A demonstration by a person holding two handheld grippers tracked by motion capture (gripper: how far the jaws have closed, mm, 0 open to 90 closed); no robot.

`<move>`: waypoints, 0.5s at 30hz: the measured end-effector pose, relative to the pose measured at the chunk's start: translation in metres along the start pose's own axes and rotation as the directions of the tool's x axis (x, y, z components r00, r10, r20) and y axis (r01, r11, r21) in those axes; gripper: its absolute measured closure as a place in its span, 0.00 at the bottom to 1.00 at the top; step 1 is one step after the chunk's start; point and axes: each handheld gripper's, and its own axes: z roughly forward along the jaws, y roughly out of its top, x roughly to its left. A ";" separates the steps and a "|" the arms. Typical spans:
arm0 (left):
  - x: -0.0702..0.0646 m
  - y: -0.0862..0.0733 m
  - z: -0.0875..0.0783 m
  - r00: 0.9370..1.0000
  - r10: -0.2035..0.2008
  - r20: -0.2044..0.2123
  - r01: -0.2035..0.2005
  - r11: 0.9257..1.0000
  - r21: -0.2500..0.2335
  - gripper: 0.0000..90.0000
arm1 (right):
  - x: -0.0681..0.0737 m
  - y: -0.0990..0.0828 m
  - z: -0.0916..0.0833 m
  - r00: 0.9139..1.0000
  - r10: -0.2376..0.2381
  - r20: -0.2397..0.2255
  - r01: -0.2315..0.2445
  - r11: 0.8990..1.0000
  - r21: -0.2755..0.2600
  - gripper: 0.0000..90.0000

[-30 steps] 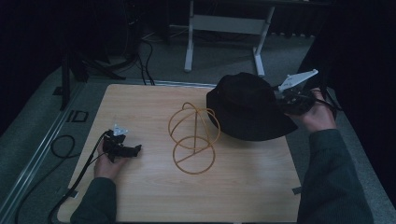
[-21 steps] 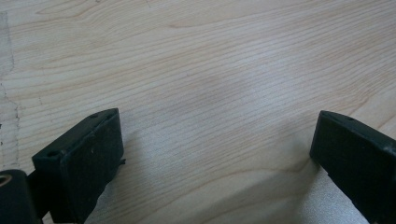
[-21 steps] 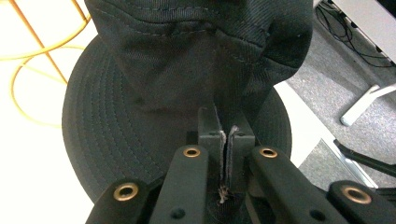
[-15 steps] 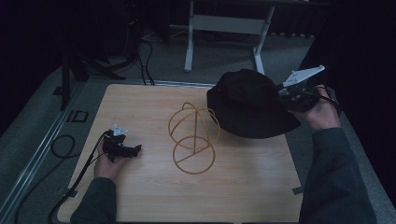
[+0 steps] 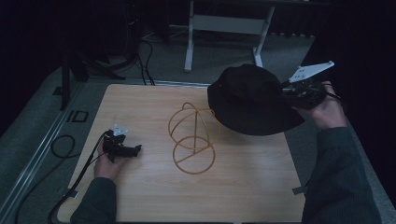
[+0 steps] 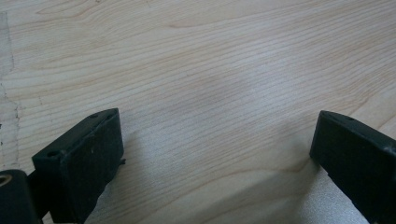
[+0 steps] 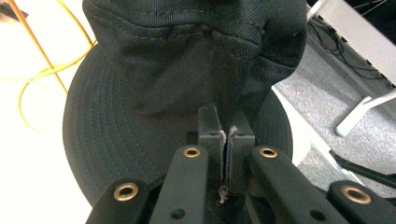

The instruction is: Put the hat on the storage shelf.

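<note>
Shifting slightly between the earlier high-view pictures and now: black hat point(image 5: 254, 100) and right gripper point(image 5: 299, 93) drifting a little, grey plate on top tilting more level, while left gripper point(image 5: 122, 148) staying put on the table point(image 5: 140, 196).

Looking down from the high view: hanging in the air over the table's far right corner, hat held at its brim edge by the right gripper, its near side overlapping the top of the yellow wire stand point(image 5: 192, 137) (touching or just above, hard telling). Standing upright mid-table, wire stand with its round base ring flat on the wood. Resting on the table at the left, left gripper in the left hand point(image 5: 109, 165), well apart from the stand.

Looking along the left gripper view: jaws standing wide apart, nothing between them, bare wood grain of the table point(image 6: 210, 84) underneath.

Looking along the right gripper view: right gripper point(image 7: 226, 140) pinched fully together on a fold of the hat point(image 7: 154, 107), fabric pressed between the pads, yellow wire point(image 7: 42, 60) showing at the upper left.

Judging the step in hand as carrying the hat over onto the stand: worth keeping the crown opening facing down, centring it over the wire dome before lowering, and moving slowly so the brim isn't knocking the light frame over; steadying the base ring with the idle left gripper probably helping.
</note>
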 end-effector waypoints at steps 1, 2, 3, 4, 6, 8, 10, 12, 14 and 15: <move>0.000 0.000 0.000 1.000 0.000 0.000 0.000 1.000 0.000 0.03 | 0.000 0.000 -0.001 1.000 0.006 -0.004 -0.006 1.000 -0.004 0.98; 0.000 0.000 0.000 1.000 0.000 0.000 0.000 1.000 0.000 0.03 | -0.001 0.000 -0.002 1.000 0.006 -0.007 -0.006 1.000 -0.014 0.98; 0.000 0.000 0.000 1.000 0.000 0.000 0.000 1.000 0.000 0.03 | -0.002 -0.001 -0.003 1.000 0.010 -0.012 -0.010 1.000 -0.024 0.98; 0.000 0.000 0.000 1.000 0.000 0.000 0.000 1.000 0.000 0.03 | -0.002 -0.001 -0.003 1.000 0.014 -0.015 -0.015 0.999 -0.030 0.98; 0.000 0.000 0.000 1.000 0.001 0.000 -0.001 1.000 0.000 0.03 | -0.003 -0.001 -0.005 1.000 0.017 -0.016 -0.018 0.999 -0.035 0.98; 0.000 0.000 0.000 1.000 0.000 0.000 0.000 1.000 0.000 0.03 | -0.004 -0.002 -0.007 0.999 0.027 -0.029 -0.028 0.998 -0.051 0.98; 0.000 0.000 0.000 1.000 0.000 0.000 0.000 1.000 0.001 0.03 | -0.005 -0.002 -0.009 0.999 0.032 -0.034 -0.034 0.998 -0.060 0.98; 0.000 0.000 0.000 1.000 0.000 0.000 0.000 1.000 0.001 0.03 | -0.005 -0.003 -0.010 0.999 0.032 -0.035 -0.035 0.997 -0.067 0.98; 0.000 0.000 0.000 1.000 -0.001 0.000 0.001 1.000 -0.001 0.03 | -0.006 -0.003 -0.013 0.999 0.036 -0.039 -0.039 0.996 -0.084 0.98; 0.000 0.000 0.000 1.000 0.000 0.000 0.000 1.000 0.000 0.03 | -0.006 -0.003 -0.014 0.999 0.035 -0.039 -0.039 0.995 -0.090 0.98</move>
